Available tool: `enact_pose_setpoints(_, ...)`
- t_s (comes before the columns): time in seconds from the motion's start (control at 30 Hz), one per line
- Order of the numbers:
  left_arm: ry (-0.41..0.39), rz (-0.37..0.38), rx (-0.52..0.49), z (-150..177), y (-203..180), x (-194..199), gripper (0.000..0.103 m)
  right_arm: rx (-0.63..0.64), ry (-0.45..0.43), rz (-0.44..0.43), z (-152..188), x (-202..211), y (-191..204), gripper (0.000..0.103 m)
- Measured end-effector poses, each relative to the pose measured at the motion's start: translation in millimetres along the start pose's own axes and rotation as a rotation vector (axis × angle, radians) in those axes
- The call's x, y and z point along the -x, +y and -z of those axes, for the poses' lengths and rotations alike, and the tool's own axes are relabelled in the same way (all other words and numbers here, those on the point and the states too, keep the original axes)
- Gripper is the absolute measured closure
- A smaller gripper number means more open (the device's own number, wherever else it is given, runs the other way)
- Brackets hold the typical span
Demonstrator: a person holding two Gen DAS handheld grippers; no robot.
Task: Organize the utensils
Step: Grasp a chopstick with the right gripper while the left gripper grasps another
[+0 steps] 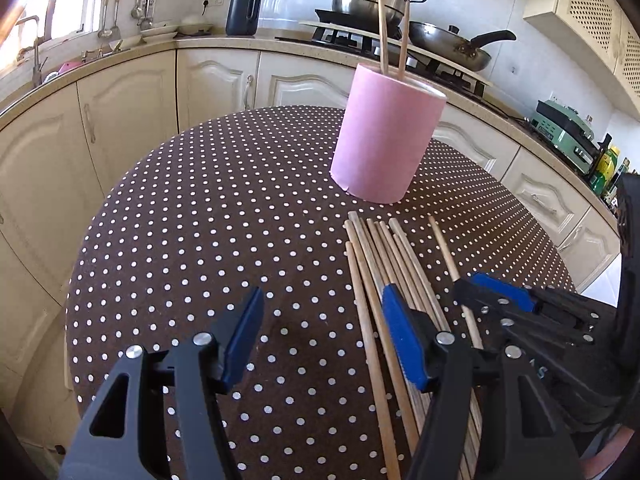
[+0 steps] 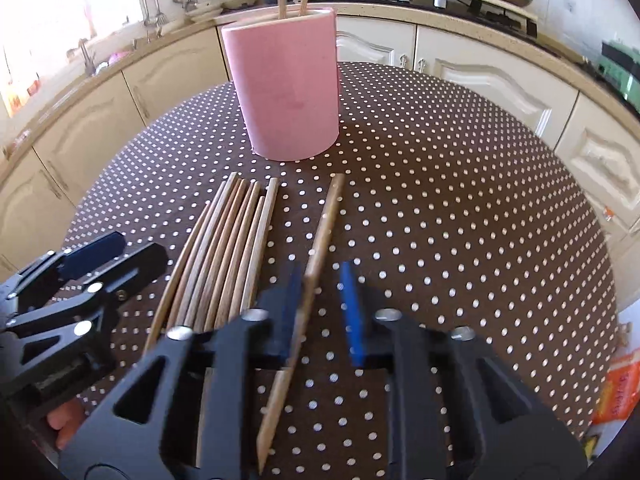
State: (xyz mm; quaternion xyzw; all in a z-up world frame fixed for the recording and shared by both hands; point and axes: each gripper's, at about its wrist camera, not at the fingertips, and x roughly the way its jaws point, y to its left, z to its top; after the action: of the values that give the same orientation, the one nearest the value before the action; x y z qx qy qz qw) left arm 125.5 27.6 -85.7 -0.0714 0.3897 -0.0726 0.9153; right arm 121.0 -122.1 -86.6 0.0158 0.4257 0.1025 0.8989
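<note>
Nearest the lens, the right claw (image 2: 320,312) straddles a single chopstick (image 2: 316,264) that lies apart from the rest, its long axis running near to far, straight along the claw's own line and aimed at the pink holder (image 2: 290,88) beyond. In the right wrist view the left blue pad sits right against the stick while the right pad shows a sliver of spotted cloth between it and the wood, so the claw looks narrow and all but closed on the chopstick; whether the squeeze is complete I cannot tell from this angle. The stick rests on the worktop (image 2: 460,200), not lifted. Just left of it lies the bundle of chopsticks (image 2: 228,248), side by side, also pointing toward the holder. Over that bundle hangs the left claw (image 1: 324,340), about half open and holding nothing; its right finger (image 1: 400,340) stands above the sticks, its left finger over bare cloth. The holder stands upright at the far side, two chopsticks (image 1: 394,28) already standing in it. My read: the right hand is nearer the loose stick, and it must tip that stick upright before it can drop it in.
</note>
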Motion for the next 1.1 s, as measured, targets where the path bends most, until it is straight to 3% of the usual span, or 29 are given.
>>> enact_pose_setpoints(0.3, 0.044, -0.075, -0.042, 0.1, -12.8, -9.9, 0.042, -0.022, -0.007, -0.024, 18.8, 17.4, -11.8, 0.094)
enact_pose_setpoints(0.5, 0.078, -0.236, -0.111, -4.6, -32.5, -21.7, 0.035, -0.039, -0.010, 0.005, 20.6, 22.4, -20.7, 0.094)
enact_pose_setpoints(0.6, 0.091, -0.205, -0.066, -8.1, -26.0, -23.0, 0.036, -0.039, -0.004, -0.007, 24.1, 24.5, -21.7, 0.094)
enact_pose_setpoints(0.63, 0.085, -0.211, -0.059, -9.4, -23.7, -21.9, 0.056, -0.036, -0.003, -0.011, 25.4, 25.5, -20.9, 0.094)
enact_pose_setpoints(0.67, 0.074, -0.224, -0.048, -12.4, -20.0, -20.0, 0.089, -0.033, -0.001, -0.015, 26.8, 26.0, -20.2, 0.094)
enact_pose_setpoints(0.7, 0.072, -0.234, -0.022, -13.2, -14.5, -19.3, 0.095, -0.030, 0.002, -0.021, 28.4, 26.4, -19.8, 0.094)
enact_pose_setpoints(0.8, 0.064, -0.189, 0.021, -14.5, -2.3, -17.2, 0.097, 0.005, 0.006, -0.026, 34.6, 30.5, -15.3, 0.094)
enact_pose_setpoints(0.97, 0.043, -0.183, 0.004, -9.8, 1.5, -13.3, 0.097, 0.032, 0.016, -0.036, 38.2, 33.3, -12.1, 0.094)
enact_pose_setpoints(1.1, 0.035, -0.131, 0.014, -4.0, 6.6, -10.0, 0.097, -0.007, 0.020, -0.018, 29.7, 34.2, -18.1, 0.094)
